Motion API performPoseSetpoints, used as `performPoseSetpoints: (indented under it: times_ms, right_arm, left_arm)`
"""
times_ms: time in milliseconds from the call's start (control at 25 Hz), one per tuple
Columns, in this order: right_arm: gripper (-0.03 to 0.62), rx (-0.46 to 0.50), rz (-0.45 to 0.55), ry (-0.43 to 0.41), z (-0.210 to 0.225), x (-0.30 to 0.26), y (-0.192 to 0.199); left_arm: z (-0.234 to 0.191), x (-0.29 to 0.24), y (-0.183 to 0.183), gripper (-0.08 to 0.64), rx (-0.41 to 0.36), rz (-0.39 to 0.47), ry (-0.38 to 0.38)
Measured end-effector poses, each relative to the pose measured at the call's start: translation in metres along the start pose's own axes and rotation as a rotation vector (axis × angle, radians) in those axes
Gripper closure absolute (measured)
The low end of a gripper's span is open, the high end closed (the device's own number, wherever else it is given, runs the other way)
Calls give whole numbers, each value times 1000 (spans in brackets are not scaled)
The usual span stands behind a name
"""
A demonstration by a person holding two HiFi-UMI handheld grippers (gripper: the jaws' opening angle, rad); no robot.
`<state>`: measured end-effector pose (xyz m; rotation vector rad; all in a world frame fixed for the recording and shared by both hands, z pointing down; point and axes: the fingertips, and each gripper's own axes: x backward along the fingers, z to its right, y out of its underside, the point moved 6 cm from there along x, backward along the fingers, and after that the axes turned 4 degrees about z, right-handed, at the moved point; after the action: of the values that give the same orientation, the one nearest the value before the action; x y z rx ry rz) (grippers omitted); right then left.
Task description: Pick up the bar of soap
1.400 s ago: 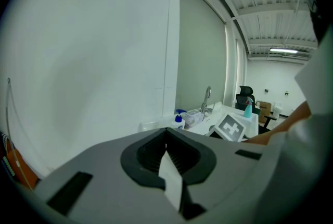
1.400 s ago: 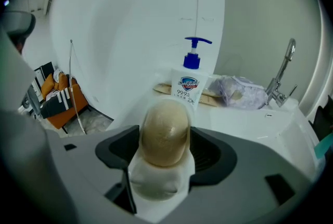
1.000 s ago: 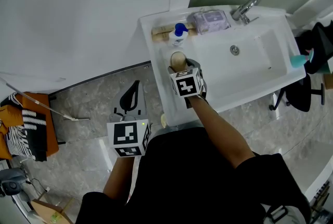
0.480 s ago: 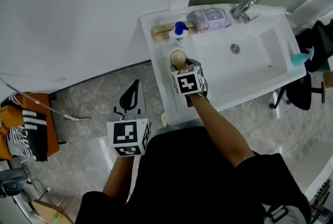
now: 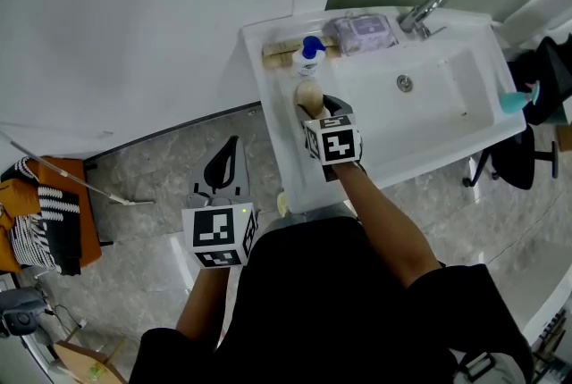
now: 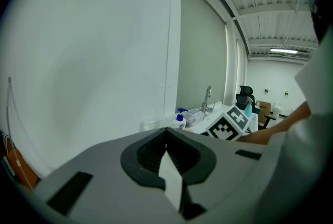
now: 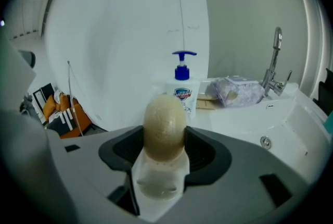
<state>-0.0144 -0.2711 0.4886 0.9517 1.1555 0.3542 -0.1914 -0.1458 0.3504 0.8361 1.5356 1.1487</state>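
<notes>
In the head view the right tool (image 5: 314, 109) hides the near end of the bar of soap (image 5: 307, 93).

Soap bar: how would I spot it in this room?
Find the white sink by the wall. At its left rim, near the blue-capped pump bottle, the right gripper has just been closing on the soap bar. It's the only smooth beige egg shape.

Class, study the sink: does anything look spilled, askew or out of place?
Nothing stands out. The pump bottle stands upright on the sink ledge, nothing looks spilled, and the right tongs, whose jaws have just been closing, grip the soap bar.
</notes>
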Motion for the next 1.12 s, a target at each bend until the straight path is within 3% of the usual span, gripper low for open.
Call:
performPoseSetpoints:
  times_ms: [320,760,880,1120]
  right_arm:
    - [331,-61,158,-78,7,46,-41]
    - [330,-76,492,-159,13,163,-119]
    - [330,-125,547,-193,20,193,-132]
    - [331,-98,603,-192,19,235,-140]
  left_arm:
    - [1,1,-5,551,3,19,10]
    - [0,6,-26,551,10,86,33]
    - [3,8,-30,551,12,93,44]
    - [16,8,-35,551,31,109,88]
